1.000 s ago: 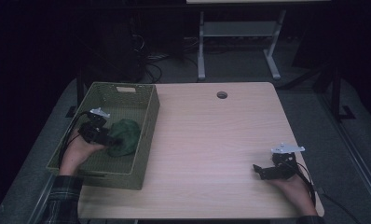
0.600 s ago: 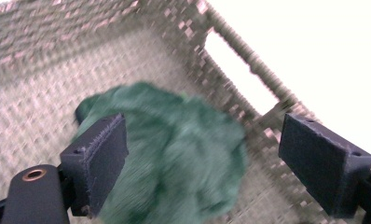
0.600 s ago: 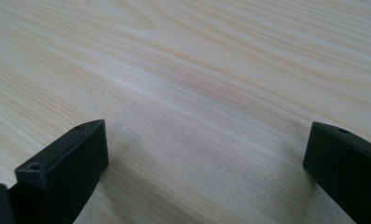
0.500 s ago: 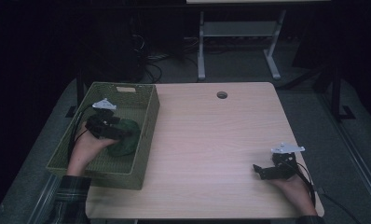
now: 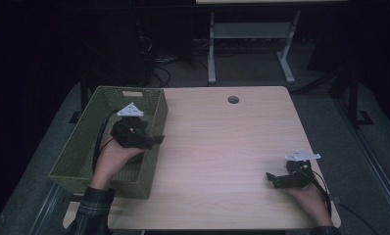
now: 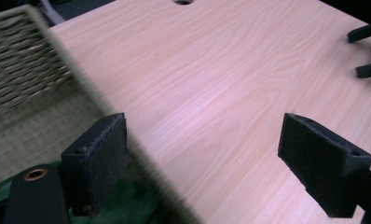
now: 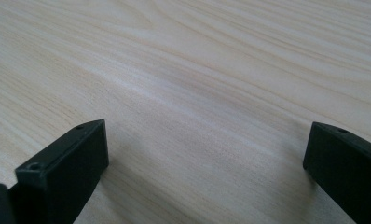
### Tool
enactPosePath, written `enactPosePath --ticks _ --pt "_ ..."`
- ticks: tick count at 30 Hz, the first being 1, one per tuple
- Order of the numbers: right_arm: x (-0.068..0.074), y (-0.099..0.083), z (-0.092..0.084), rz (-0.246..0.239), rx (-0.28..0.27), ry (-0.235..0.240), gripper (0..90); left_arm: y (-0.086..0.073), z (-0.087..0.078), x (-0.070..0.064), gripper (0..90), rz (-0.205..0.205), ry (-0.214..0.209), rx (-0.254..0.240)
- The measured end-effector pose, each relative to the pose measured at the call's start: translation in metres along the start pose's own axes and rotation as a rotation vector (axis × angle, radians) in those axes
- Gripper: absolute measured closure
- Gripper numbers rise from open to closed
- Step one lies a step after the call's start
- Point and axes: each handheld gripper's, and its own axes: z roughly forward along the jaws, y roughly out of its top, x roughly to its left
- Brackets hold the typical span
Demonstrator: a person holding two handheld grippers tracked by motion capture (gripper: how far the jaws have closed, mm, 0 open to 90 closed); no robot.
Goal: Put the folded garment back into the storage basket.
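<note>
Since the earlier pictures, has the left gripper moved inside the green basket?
Yes. The left gripper has shifted from the basket's left wall toward its right rim, jaws open and empty, leaving the green cloth below.

From where I'm running this, the pale wood-grain table (image 5: pixel 217 161) takes up the middle of the high view. The green woven rectangular basket (image 5: pixel 80 152) sits on its left end, long side running front to back. Down in the basket, toward its right wall, lies the crumpled green cloth (image 6: pixel 123 205). My left gripper (image 5: pixel 156 140) hangs over that right wall, jaws pointing out across the table. My right gripper (image 5: pixel 274 178) rests near the table's front right corner, well apart from the basket, pointing left. A small round hole in the tabletop (image 5: pixel 233 99) is near the far edge, behind everything else.
</note>
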Motion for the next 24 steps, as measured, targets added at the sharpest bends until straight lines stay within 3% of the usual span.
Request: enactPosePath --ticks 8,13,21,24 --pt "0.000 0.000 0.000 0.000 0.000 0.000 0.0 0.007 0.022 -0.026 15.1 0.027 -0.035 -0.006" --pt "0.000 0.000 0.000 0.000 0.000 0.000 0.0 0.007 0.034 -0.036 15.1 0.029 -0.049 -0.014" --pt "0.000 0.000 0.000 0.001 0.000 0.000 0.0 0.003 0.063 -0.057 15.0 0.063 -0.087 0.020" --pt "0.000 0.000 0.000 0.001 0.000 0.000 0.0 -0.003 0.081 -0.065 15.0 0.076 -0.101 0.055"
